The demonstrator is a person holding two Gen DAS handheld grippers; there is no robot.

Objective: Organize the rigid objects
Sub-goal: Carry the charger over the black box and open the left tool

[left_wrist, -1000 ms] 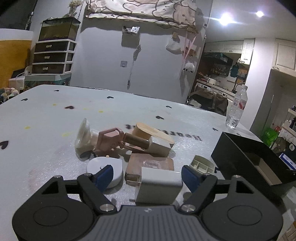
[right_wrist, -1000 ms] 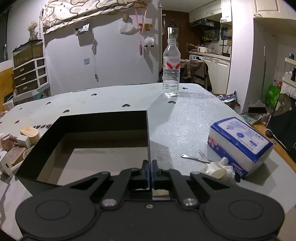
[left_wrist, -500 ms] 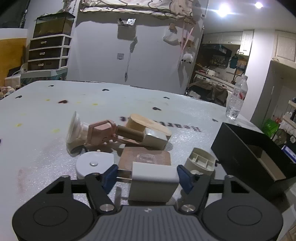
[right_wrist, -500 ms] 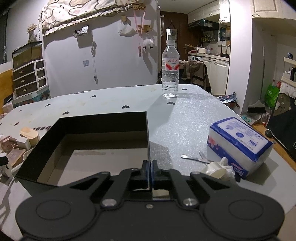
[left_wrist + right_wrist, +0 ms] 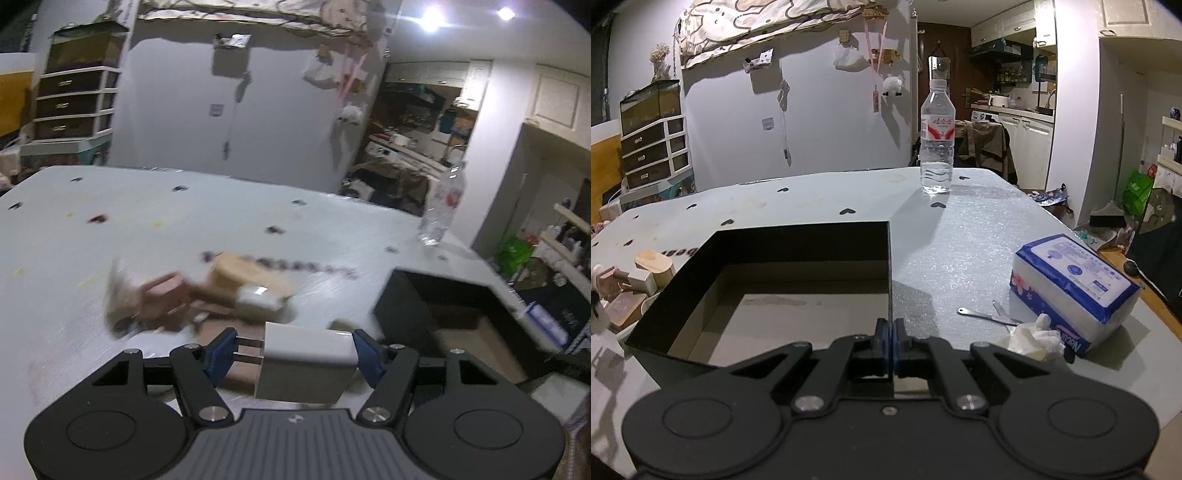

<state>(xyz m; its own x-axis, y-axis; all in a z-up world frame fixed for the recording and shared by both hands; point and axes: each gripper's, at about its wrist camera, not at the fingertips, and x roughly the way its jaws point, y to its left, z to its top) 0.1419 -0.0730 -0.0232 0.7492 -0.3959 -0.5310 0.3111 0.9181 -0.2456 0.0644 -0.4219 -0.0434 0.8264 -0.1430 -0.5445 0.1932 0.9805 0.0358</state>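
Transfer step in hand: left gripper [image 5: 291, 350] clamped on white plug block [image 5: 304, 360], just left of black box [image 5: 798, 266], whose wall right gripper [image 5: 889, 341] pinches; next, carry over and release inside.

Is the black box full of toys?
No, the black box shows only its bare brown bottom; the wooden toys sit outside it.

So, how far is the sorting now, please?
Nothing looks done yet: the black box shows only its bare floor. In hand: the left claw grips a white charger by its body and prongs, and the right claw pinches the box wall. Left: the blurred wooden and pink pieces on the table.
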